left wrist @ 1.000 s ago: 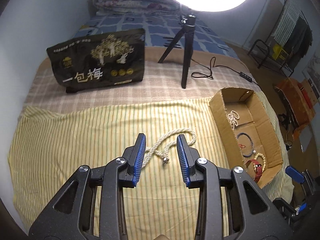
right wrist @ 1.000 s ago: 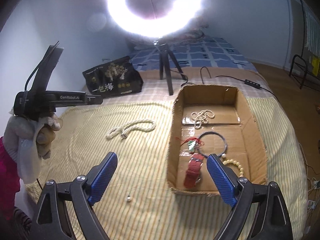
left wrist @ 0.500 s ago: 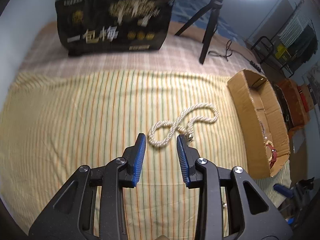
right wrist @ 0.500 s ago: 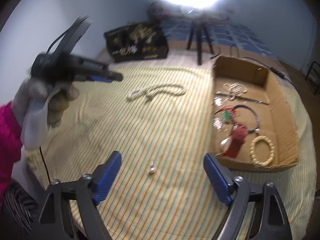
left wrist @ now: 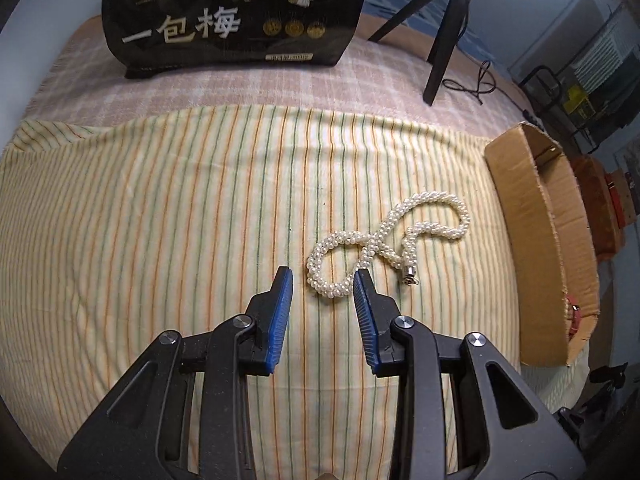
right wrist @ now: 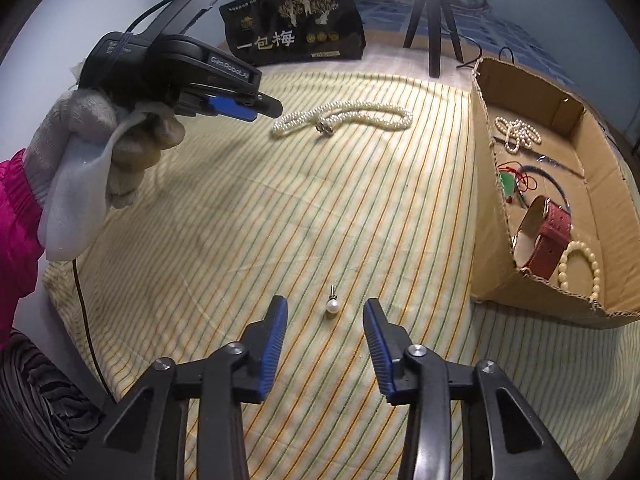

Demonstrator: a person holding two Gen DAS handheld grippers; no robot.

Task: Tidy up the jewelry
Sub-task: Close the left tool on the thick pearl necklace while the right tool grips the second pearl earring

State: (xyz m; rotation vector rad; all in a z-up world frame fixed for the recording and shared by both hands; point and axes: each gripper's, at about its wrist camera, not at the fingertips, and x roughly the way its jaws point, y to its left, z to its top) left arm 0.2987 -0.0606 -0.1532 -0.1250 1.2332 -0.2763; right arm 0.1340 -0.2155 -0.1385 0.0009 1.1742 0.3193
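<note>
A thick white pearl necklace (left wrist: 384, 240) lies coiled on the yellow striped cloth. My left gripper (left wrist: 323, 280) hangs just over it, open, and the necklace's near loop sits between the fingertips without touching them. In the right wrist view the same necklace (right wrist: 360, 114) lies farther back, and a gloved hand (right wrist: 100, 136) holds the left gripper above the cloth. A small pearl stud earring (right wrist: 332, 305) rests on the cloth between the blue pads of my right gripper (right wrist: 325, 306). Its jaws are closing, with a gap still showing on both sides of the pearl.
An open cardboard box (right wrist: 484, 200) stands at the right, holding a pearl strand (right wrist: 516, 132), a red strap (right wrist: 546, 232), a cream bead bracelet (right wrist: 580, 264) and a dark bangle. Behind the cloth are a black snack bag (left wrist: 236, 12), a tripod (left wrist: 444, 28) and a cable (left wrist: 480, 84).
Both grippers have dropped closer to the cloth. The left one now straddles the necklace's near loop. The right jaws have narrowed from wide open around the pearl stud.
</note>
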